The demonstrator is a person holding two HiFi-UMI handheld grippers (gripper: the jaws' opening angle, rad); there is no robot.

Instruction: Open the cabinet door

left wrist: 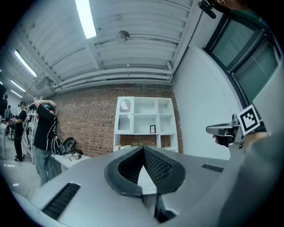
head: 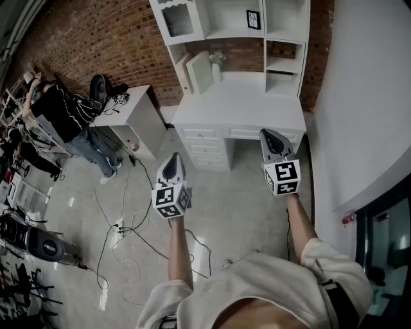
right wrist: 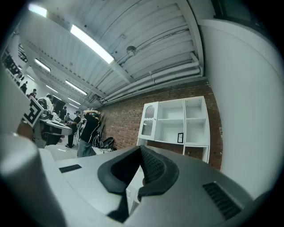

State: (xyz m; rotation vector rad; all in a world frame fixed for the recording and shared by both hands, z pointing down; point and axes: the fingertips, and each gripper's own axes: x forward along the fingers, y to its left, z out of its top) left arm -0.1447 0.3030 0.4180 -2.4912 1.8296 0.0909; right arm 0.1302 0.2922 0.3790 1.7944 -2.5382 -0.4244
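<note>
White painted wood makes up the cabinet point(head: 234, 29), a tall hutch of square open cubbies standing against a rough red brick wall point(head: 109, 38), and its one cabinet door point(head: 177, 20) sits at the upper left corner, a narrow panel with a scalloped top edge and a ribbed pane, lying flush with its frame. Below the hutch we see a smooth white counter point(head: 241, 106) with a stack of panelled drawers point(head: 203, 144) under its left end. A small dark framed picture point(head: 253, 19) stands in the middle cubby. We hold both tools well short of the furniture, over a pale, glossy floor point(head: 231, 212) strewn with thin black cables point(head: 128, 225). The left gripper point(head: 171, 168) is a grey moulded shell; in its own view its jaws are pressed together, the black mesh-textured pads point(left wrist: 155, 166) meeting in a pointed V with nothing between them, and the door point(left wrist: 125, 116) shows far beyond the tip. The right gripper point(head: 275, 142) is closed and empty in the same way, its pads point(right wrist: 153, 166) meeting at a point, with the door point(right wrist: 149, 119) up and to the right of them. Off to the left a person point(head: 64, 115) in a black top stands beside a small white table point(head: 131, 115).
</note>
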